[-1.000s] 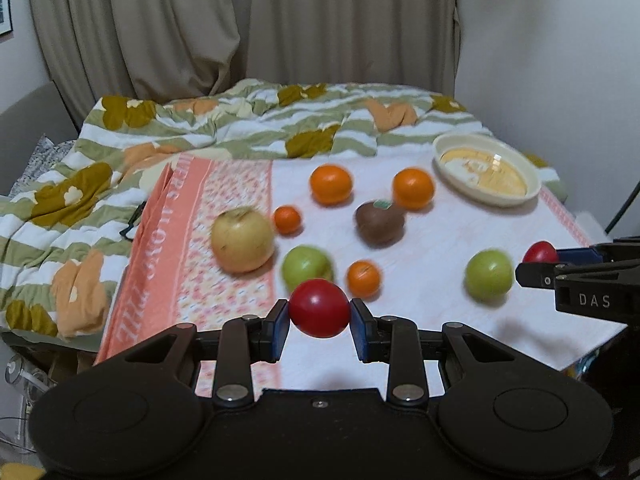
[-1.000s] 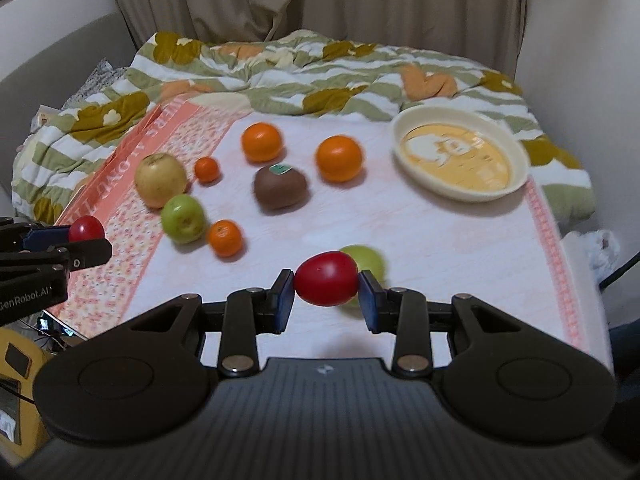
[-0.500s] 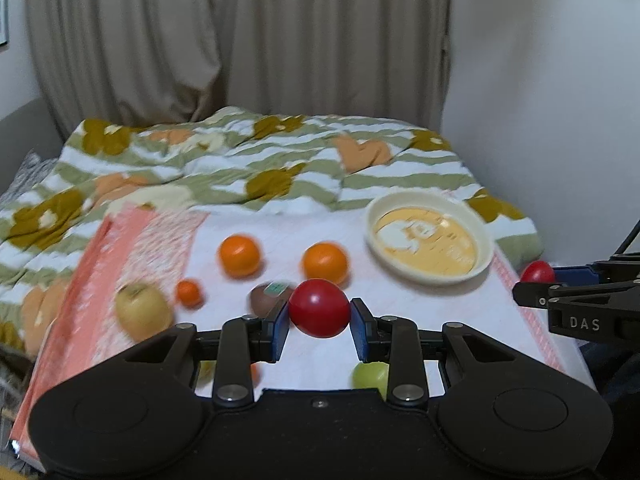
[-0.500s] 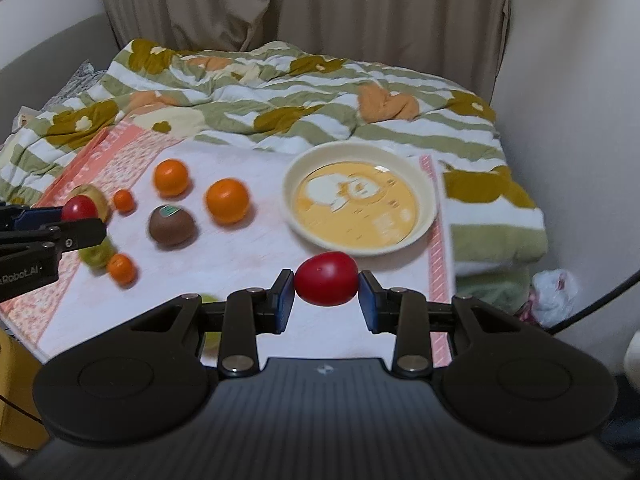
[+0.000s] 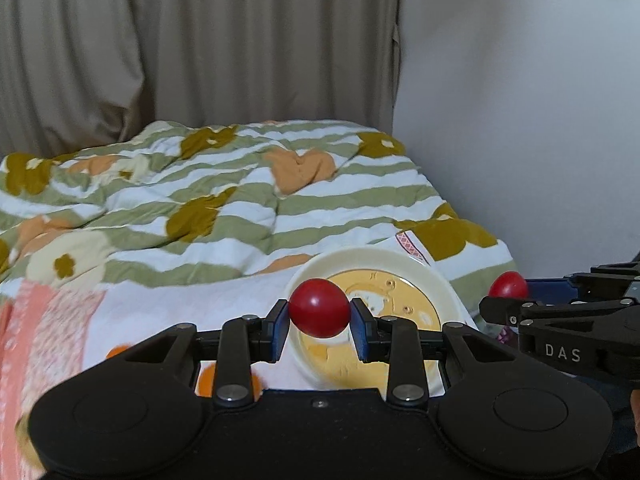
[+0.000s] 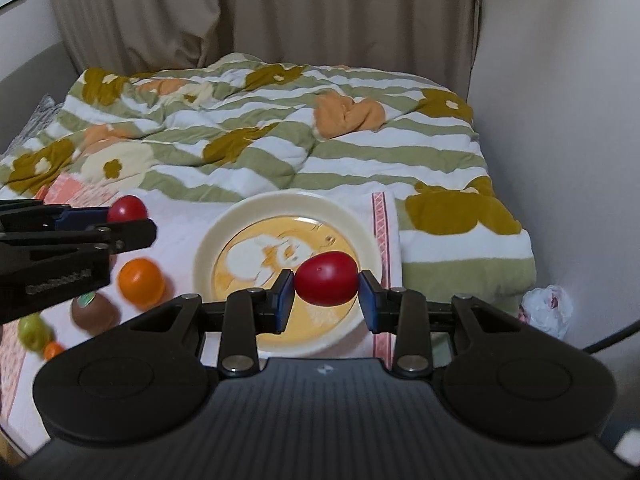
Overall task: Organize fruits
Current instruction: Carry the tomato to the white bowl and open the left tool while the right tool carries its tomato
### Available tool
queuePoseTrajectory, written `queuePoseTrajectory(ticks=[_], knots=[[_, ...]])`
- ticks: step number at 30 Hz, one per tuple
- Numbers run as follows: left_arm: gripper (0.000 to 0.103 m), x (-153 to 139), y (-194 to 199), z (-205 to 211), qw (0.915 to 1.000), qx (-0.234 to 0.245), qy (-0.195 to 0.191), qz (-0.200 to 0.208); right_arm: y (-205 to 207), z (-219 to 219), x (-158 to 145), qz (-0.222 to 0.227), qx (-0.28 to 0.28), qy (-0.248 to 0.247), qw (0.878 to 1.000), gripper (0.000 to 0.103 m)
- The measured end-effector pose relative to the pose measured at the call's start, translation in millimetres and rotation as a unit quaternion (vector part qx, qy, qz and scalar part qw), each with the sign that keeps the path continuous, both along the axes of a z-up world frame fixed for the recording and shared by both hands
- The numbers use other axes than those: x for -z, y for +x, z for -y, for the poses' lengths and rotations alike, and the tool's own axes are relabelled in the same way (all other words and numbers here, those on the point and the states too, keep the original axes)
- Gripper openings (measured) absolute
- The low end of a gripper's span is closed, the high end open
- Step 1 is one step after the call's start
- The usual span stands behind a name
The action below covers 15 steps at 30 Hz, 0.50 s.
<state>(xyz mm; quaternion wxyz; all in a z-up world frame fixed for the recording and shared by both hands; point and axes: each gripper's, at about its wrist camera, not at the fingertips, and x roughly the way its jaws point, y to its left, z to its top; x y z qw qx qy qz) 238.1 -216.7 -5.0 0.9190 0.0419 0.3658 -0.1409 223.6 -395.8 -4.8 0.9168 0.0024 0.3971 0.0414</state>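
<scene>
My left gripper [image 5: 319, 322] is shut on a red tomato [image 5: 319, 307] and holds it above the near left rim of the cream and yellow plate [image 5: 412, 264]. My right gripper [image 6: 326, 294] is shut on a second red tomato [image 6: 327, 278], held over the plate [image 6: 224, 224]. Each gripper shows in the other's view: the right one [image 5: 508, 296] at the right edge, the left one [image 6: 128, 220] at the left. An orange [image 6: 141, 279], a brown kiwi [image 6: 95, 311], a green apple [image 6: 34, 330] and a small orange [image 6: 52, 350] lie left of the plate.
The fruits and plate rest on a white and pink towel [image 6: 180, 216] spread on a bed with a striped flowered quilt [image 6: 280, 128]. A wall [image 6: 560, 120] runs along the right side; a crumpled plastic bag [image 6: 546, 310] lies on the floor by it. Curtains hang behind.
Both grippers have swung right and forward with their tomatoes, from over the scattered fruits to over the plate. The fruits have slid out to the left of both views.
</scene>
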Motion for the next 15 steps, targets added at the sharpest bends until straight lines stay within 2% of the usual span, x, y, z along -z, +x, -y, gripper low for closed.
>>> queuePoseTrajectory(ticks=[9, 15], knots=[[0.036, 49, 85, 27, 0.9976, 0.039, 0.031, -0.048, 61, 18, 28, -0.027, 0.024, 0.018, 0.999, 0.05], [0.036, 84, 115, 43, 0.9934, 0.07, 0.045, -0.078, 78, 28, 44, -0.041, 0.045, 0.026, 0.998, 0.05]])
